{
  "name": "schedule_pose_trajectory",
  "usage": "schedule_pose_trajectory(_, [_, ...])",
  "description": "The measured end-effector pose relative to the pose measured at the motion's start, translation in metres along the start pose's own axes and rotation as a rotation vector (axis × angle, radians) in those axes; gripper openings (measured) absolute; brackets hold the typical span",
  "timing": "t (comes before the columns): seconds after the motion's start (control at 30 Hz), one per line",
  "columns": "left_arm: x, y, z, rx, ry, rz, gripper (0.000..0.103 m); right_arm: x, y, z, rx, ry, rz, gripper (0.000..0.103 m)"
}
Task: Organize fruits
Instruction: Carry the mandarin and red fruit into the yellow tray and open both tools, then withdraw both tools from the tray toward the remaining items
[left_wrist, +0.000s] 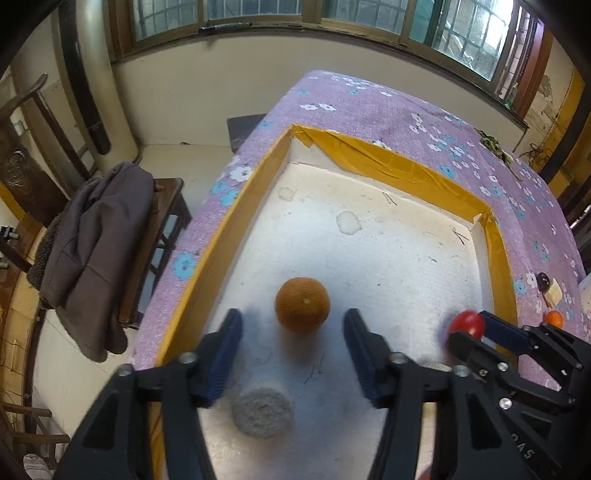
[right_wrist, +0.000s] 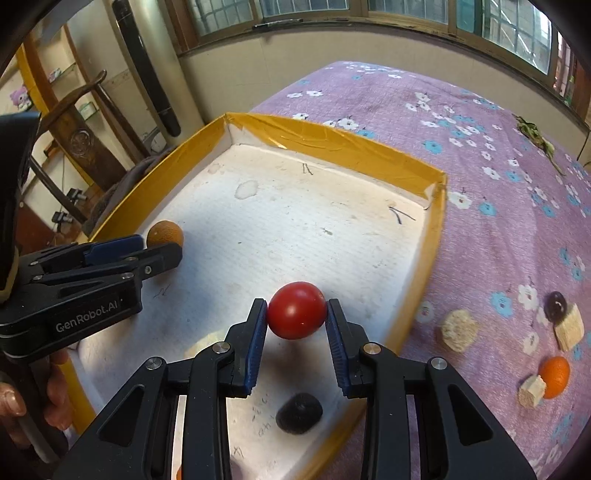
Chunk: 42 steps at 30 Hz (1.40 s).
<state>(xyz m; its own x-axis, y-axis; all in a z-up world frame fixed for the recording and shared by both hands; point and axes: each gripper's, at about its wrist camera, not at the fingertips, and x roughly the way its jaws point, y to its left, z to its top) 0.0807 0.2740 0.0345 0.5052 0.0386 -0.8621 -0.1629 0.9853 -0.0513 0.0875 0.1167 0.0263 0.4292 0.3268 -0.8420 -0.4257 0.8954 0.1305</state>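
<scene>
the right gripper is clamping a red tomato over the yellow-rimmed tray, a dark fruit lying below at 6 o'clock. the left gripper is hanging with fingers spread apart, an orange lying free just beyond them at 12 o'clock.

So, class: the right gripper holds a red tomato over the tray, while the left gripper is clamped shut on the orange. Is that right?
Not quite. The left gripper is open: in the left wrist view the orange sits free between its spread fingers. The right gripper does hold the red tomato over the tray.
</scene>
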Motion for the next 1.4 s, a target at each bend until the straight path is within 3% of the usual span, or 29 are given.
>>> schedule_pose_trajectory(0.33, [-0.022, 0.004, -0.021, -0.040, -0.038, 0.037, 0.068, -0.030, -0.005, -0.016, 0.002, -0.039, 0.025, 0.035])
schedule_pose_trajectory(0.7, [-0.069, -0.045, -0.043, 0.033, -0.138, 0.022, 0.075, -0.084, -0.024, -0.067, 0.019, -0.082, 0.040, 0.035])
schedule_pose_trajectory(1.1, [-0.083, -0.120, -0.058, 0.150, -0.140, -0.029, 0.078, -0.128, -0.104, -0.114, 0.161, -0.132, -0.031, 0.036])
schedule_pose_trajectory(1.27, [-0.083, -0.142, -0.067, 0.185, -0.126, -0.031, 0.079, -0.120, -0.147, -0.115, 0.234, -0.132, -0.041, 0.036])
schedule_pose_trajectory(1.4, [-0.080, -0.153, -0.073, 0.196, -0.104, -0.023, 0.079, -0.101, -0.156, -0.105, 0.215, -0.120, -0.013, 0.036])
